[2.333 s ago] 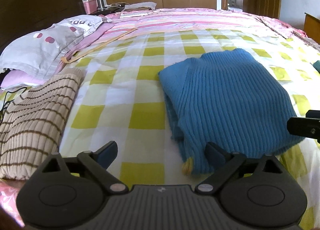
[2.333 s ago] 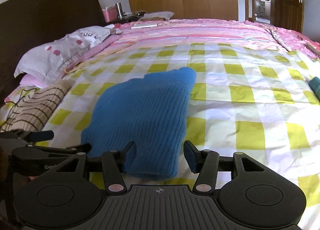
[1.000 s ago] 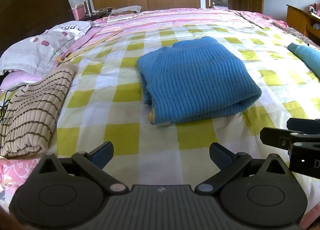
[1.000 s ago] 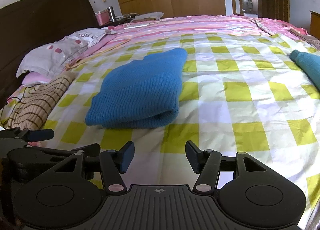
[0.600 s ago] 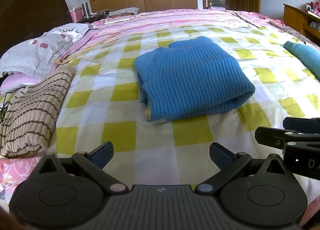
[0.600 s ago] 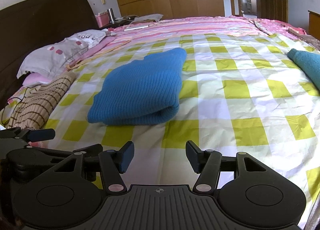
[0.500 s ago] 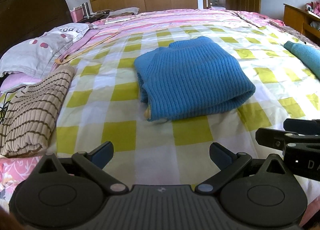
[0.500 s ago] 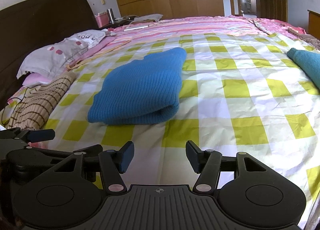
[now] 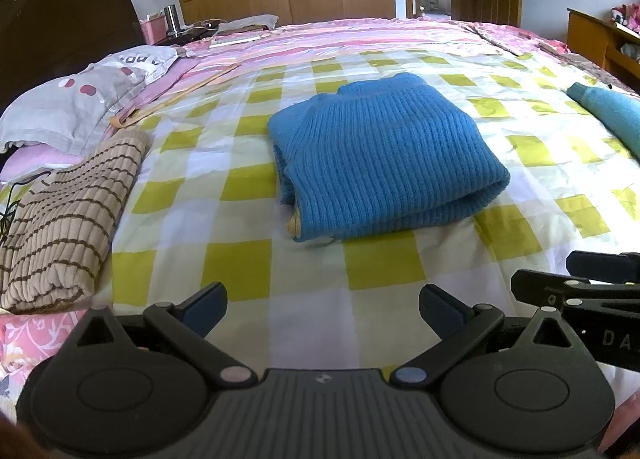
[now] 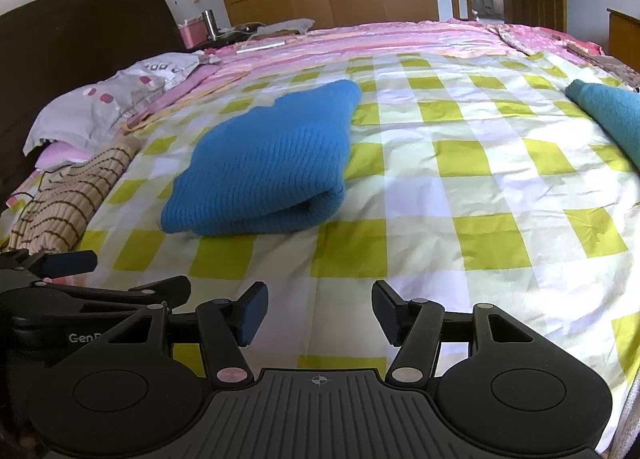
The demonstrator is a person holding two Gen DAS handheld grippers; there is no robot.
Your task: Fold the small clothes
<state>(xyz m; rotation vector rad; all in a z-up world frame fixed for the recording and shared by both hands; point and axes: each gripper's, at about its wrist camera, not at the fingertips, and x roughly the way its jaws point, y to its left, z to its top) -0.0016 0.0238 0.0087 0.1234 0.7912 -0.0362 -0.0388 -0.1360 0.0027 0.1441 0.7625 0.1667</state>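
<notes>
A folded blue knit sweater (image 9: 380, 155) lies on the yellow-and-white checked bedspread (image 9: 240, 259); it also shows in the right wrist view (image 10: 272, 163). My left gripper (image 9: 322, 309) is open and empty, held back near the bed's front edge, well short of the sweater. My right gripper (image 10: 318, 313) is open and empty, also near the front edge, to the right of the left one. The right gripper's side shows at the right of the left wrist view (image 9: 592, 287). The left gripper's side shows at the left of the right wrist view (image 10: 80, 279).
A folded beige striped garment (image 9: 68, 219) lies at the left of the bed. A teal garment (image 9: 608, 115) lies at the right edge. Pillows (image 9: 80, 99) and a dark headboard (image 9: 60, 27) are at the left; a wardrobe and doorway stand behind.
Both grippers drew back from the sweater toward the bed's front edge since 2.3 s ago. Over the last half second almost nothing has moved.
</notes>
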